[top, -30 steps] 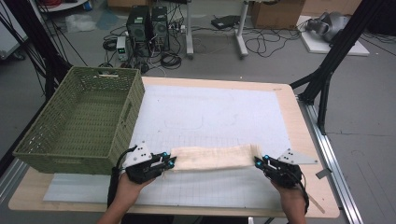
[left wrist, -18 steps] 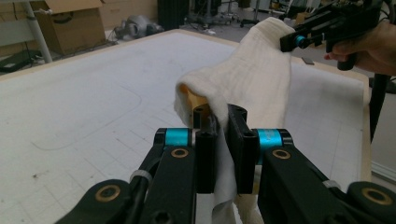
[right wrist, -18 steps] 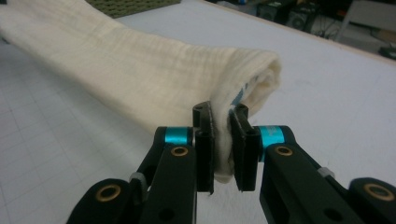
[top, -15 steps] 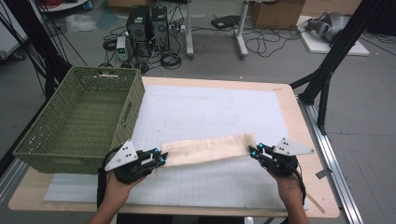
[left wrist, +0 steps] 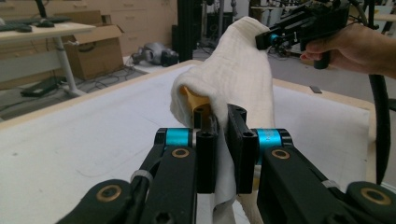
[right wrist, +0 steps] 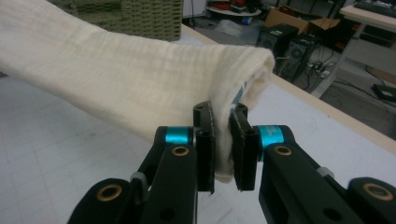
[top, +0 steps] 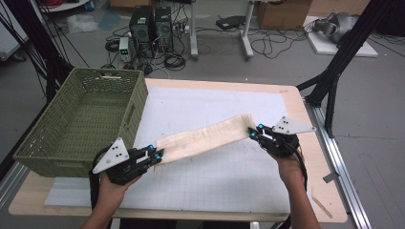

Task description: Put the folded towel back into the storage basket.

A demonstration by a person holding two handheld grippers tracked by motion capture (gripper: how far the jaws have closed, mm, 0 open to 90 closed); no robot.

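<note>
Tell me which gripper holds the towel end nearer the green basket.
The left gripper: its end of the towel lies beside the basket.

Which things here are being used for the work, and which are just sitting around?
Being used:
- cream cloth, held off the table by its two ends
- left gripper, shut on one end
- right gripper, shut on the other end
- white mat under the cloth

Just sitting around:
- green basket, nothing inside, beside the mat
- computer towers on the floor
- cardboard box
</note>
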